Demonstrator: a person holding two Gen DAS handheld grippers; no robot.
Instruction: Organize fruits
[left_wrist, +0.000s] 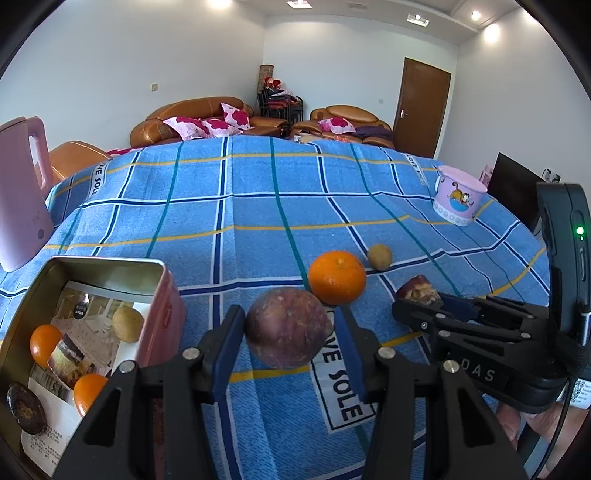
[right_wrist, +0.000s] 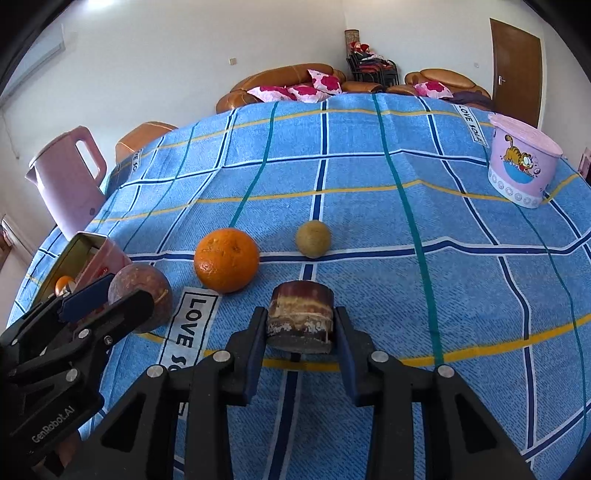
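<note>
- We are holding the left gripper (left_wrist: 290, 332) around a dark purple round fruit (left_wrist: 288, 326) on the blue checked cloth (left_wrist: 258, 206); in the left wrist view the left pad is touching the fruit's side, while the right pad is standing just off it, so we are not counting this as a pinch.
- We are closing the right gripper (right_wrist: 300, 328) on a brown layered cylinder piece (right_wrist: 301, 317); both pads are pressing its sides, and it is sitting upright on the cloth.
- An orange (right_wrist: 226, 259) is lying loose just beyond the purple fruit, and a small tan round fruit (right_wrist: 313, 238) is lying near it, farther out.
- The open pink tin (left_wrist: 164, 295) is standing to the left of the left gripper, holding two oranges, a tan fruit, a layered slice and a dark round piece on printed paper.
- A pink jug (left_wrist: 22, 199) is standing at the cloth's far left, and a pink cartoon bucket (right_wrist: 521, 162) at the far right, well apart from the fruit.
</note>
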